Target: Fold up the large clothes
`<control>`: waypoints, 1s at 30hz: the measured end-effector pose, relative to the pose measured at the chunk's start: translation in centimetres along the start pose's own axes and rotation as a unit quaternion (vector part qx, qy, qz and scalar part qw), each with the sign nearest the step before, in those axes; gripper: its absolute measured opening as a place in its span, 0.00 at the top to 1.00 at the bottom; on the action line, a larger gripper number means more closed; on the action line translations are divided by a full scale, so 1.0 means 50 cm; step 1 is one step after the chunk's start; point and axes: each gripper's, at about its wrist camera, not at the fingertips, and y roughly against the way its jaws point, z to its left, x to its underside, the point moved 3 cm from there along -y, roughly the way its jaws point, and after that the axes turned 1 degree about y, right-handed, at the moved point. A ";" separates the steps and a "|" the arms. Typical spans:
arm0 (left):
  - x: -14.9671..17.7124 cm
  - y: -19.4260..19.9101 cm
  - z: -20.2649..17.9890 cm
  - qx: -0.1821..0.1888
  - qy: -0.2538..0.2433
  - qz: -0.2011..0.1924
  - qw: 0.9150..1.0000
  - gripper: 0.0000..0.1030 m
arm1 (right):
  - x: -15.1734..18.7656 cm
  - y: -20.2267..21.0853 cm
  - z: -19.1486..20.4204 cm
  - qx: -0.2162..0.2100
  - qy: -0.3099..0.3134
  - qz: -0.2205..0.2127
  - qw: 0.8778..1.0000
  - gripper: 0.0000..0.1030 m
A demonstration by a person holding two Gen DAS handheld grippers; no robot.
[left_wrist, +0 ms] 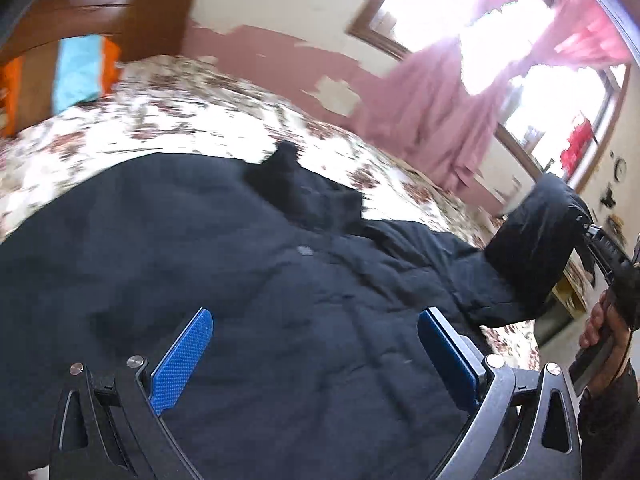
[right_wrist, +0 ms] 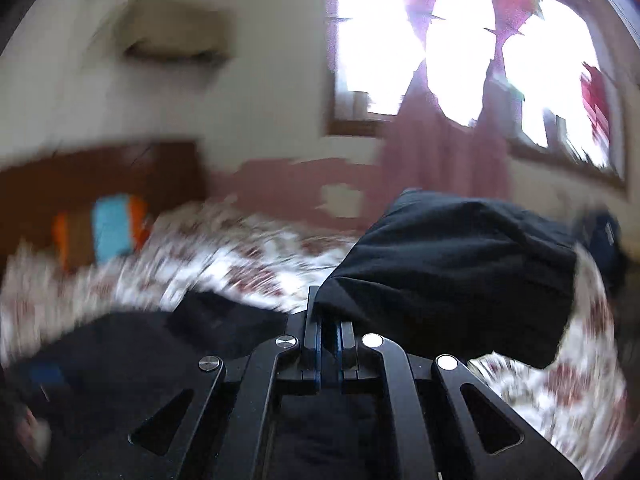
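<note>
- right gripper clamped on black jacket sleeve, lifted; carry it flat across jacket body
- left gripper jaws wide, empty; pin body down

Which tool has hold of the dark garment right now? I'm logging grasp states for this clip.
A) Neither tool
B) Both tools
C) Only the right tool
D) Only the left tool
C: the right tool is closed on a lifted sleeve of the dark jacket, while the left tool hangs wide open above the jacket with nothing between its blue pads.
</note>
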 end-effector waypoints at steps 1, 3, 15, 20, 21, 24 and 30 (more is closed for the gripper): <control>0.003 0.015 0.028 -0.001 0.009 -0.005 1.000 0.00 | 0.009 -0.005 0.056 -0.010 0.041 0.008 0.999 0.95; 0.017 0.039 0.081 0.000 0.030 -0.010 0.999 0.00 | 0.041 -0.014 0.168 -0.033 0.117 0.032 0.992 0.95; 0.084 -0.004 0.224 0.140 0.083 -0.016 0.987 0.01 | 0.316 -0.050 0.482 -0.119 0.289 0.222 0.924 0.90; 0.084 -0.041 0.220 0.183 0.098 0.005 0.978 0.01 | 0.357 0.000 0.471 -0.156 0.268 0.263 0.914 0.67; 0.083 -0.045 0.218 0.199 0.103 0.007 0.975 0.00 | 0.358 0.026 0.470 -0.168 0.263 0.265 0.912 0.58; 0.082 -0.059 0.212 0.235 0.115 0.014 0.965 0.00 | 0.359 0.086 0.448 -0.180 0.259 0.263 0.912 0.52; 0.103 -0.101 0.193 0.169 0.090 0.045 0.980 0.03 | 0.322 0.176 0.363 -0.133 0.235 0.232 0.934 0.52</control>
